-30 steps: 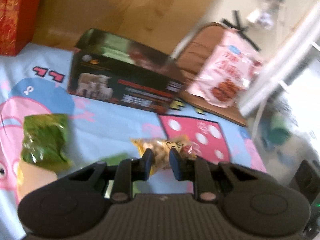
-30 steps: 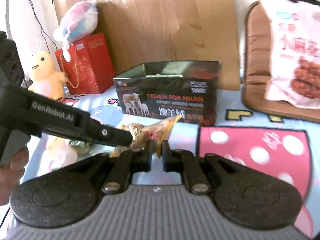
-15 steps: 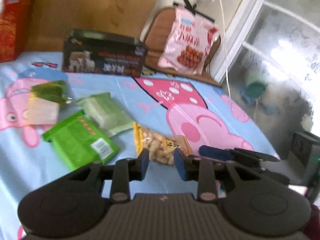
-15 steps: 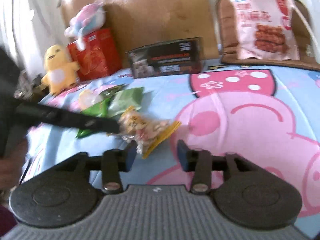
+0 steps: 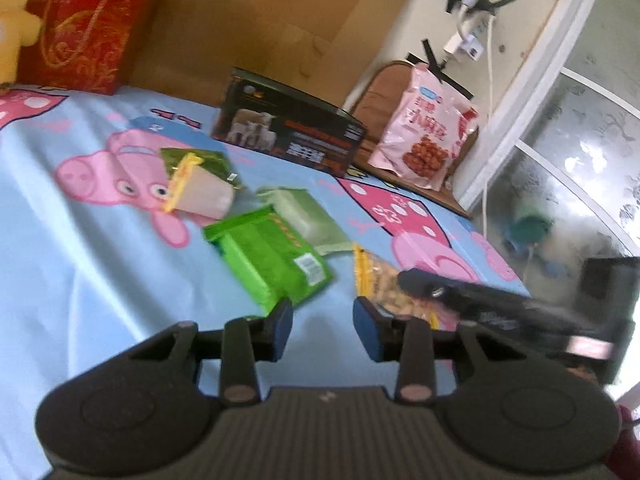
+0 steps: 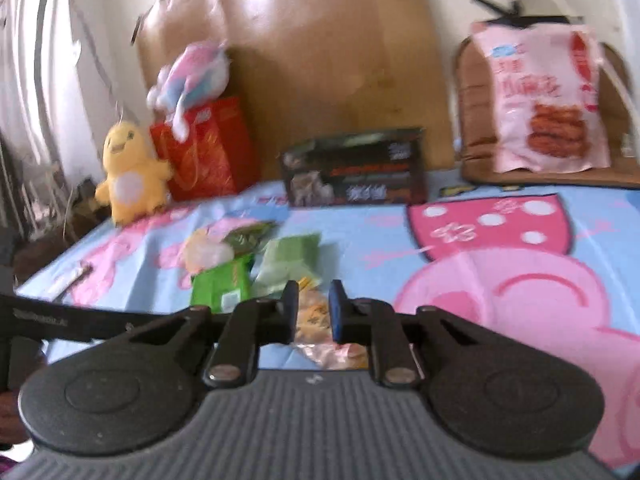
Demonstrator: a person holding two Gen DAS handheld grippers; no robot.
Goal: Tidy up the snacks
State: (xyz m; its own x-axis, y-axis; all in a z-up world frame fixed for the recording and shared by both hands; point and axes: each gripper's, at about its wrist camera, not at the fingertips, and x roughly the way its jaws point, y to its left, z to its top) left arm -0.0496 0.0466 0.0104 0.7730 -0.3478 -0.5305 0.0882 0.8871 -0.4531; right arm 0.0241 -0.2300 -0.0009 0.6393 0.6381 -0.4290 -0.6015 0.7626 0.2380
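Item in hand: a clear yellow-edged packet of pale peanut-like pieces (image 6: pixel 316 316), lying on the blue cartoon-pig bed sheet (image 5: pixel 80 260). My right gripper (image 6: pixel 314 308) has just been closing its jaws and, as far as I can judge, they now pinch this packet between the pads. My left gripper (image 5: pixel 322 316) has just been opening; its jaws stand spread with only sheet between them, and the packet lies just beyond its right-hand finger. Step, as I judge it: picking up one loose snack for sorting. Next move calls for a firm hold, a lift clear of the sheet and a carry to the open dark cardboard box with a sheep picture (image 5: pixel 288 136), far ahead of both grippers and seemingly the bin. Other stock: a bright green foil packet with a white barcode label (image 5: pixel 268 260) just ahead of the left gripper's left finger; a pale green packet (image 5: pixel 304 216) touching it beyond; a dark green packet under a pale pink sachet with a yellow edge (image 5: pixel 200 188) further ahead and left; a large pink bag showing fried brown pieces (image 5: pixel 424 136), propped far ahead to the right. Writing: red Chinese characters on the pink bag, orange and white lettering on the box, yellow print on the bright green packet, all too blurred for me to read.
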